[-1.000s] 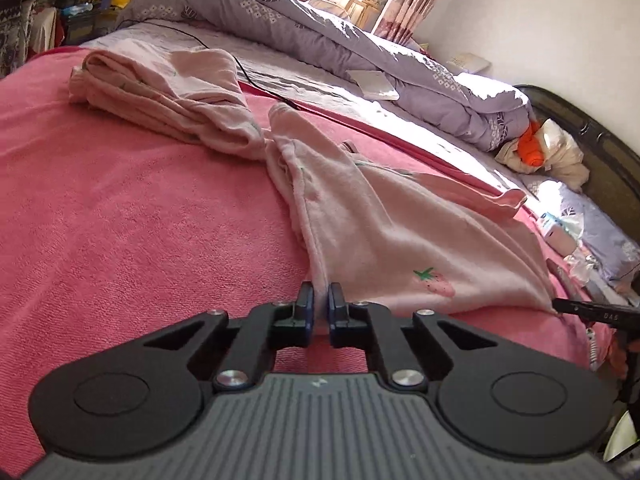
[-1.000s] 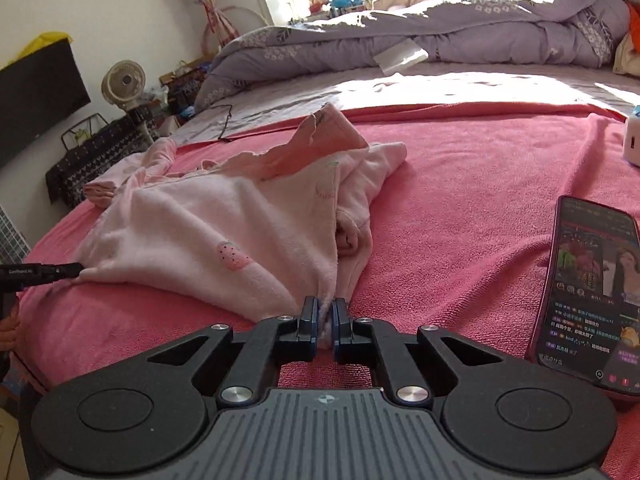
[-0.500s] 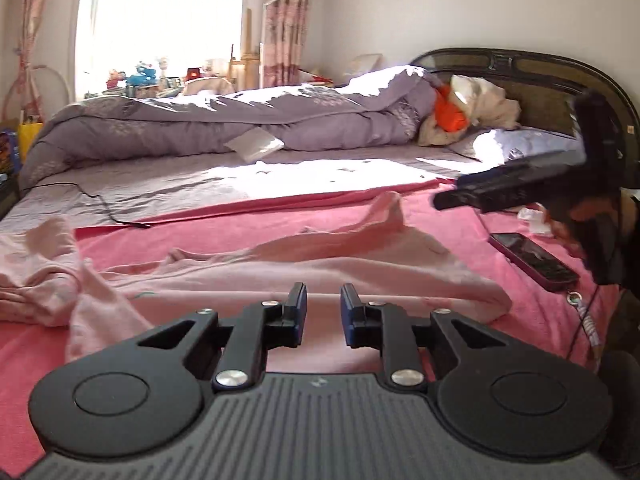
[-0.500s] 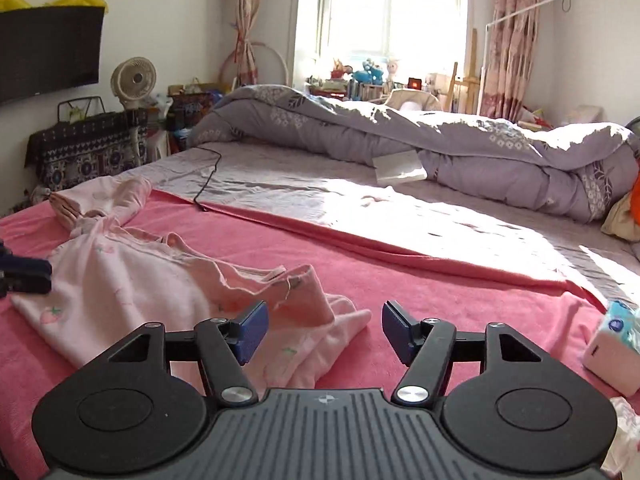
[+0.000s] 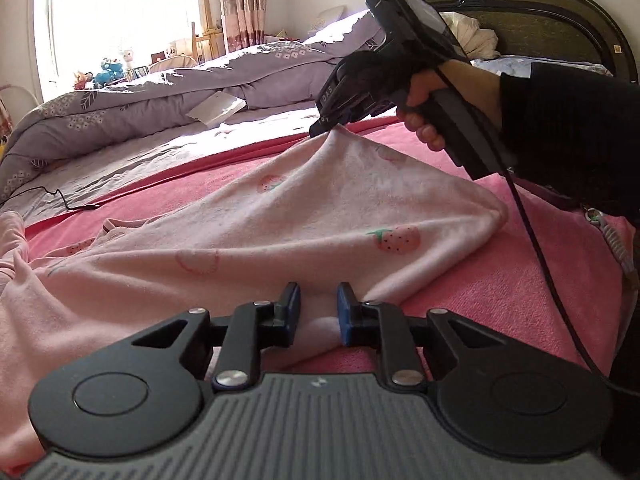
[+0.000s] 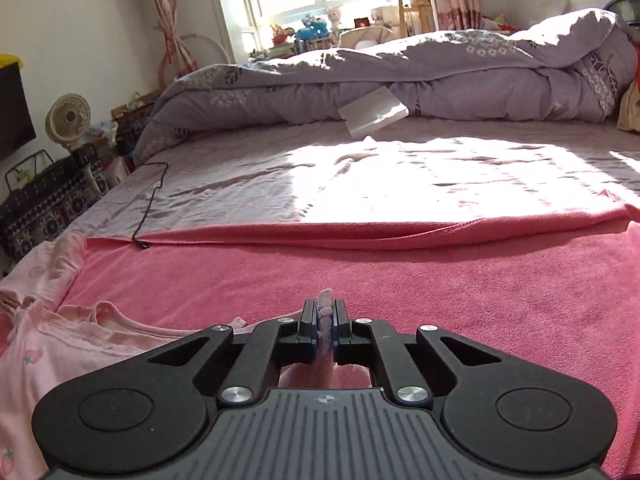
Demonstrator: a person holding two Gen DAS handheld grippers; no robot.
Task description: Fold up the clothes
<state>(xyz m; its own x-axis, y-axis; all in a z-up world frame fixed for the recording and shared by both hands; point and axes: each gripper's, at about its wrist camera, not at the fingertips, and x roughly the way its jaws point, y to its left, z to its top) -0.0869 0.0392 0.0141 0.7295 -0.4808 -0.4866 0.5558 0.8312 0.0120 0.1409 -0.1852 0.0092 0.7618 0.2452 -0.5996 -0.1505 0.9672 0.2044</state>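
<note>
A pale pink garment with strawberry prints [image 5: 280,224] lies on the pink blanket [image 5: 500,288]. My left gripper [image 5: 318,300] is open by a narrow gap, with a fold of the garment's near edge between its fingers. In the left wrist view my right gripper [image 5: 320,130] is shut on the garment's far corner and lifts it off the blanket. In the right wrist view the right gripper [image 6: 324,312] is shut on a bunch of pink cloth [image 6: 325,320]. More of the garment [image 6: 60,340] lies at the lower left.
A rolled lilac duvet [image 6: 400,80] and a white book [image 6: 372,114] lie across the far side of the bed. A black cable [image 6: 150,200] runs over the lilac sheet. A dark headboard [image 5: 540,20] stands at the right. A fan [image 6: 66,118] stands by the wall.
My right gripper was wide open half a second ago and has closed on the garment's corner and raised it. My left gripper has come down over the near edge, still slightly open.
</note>
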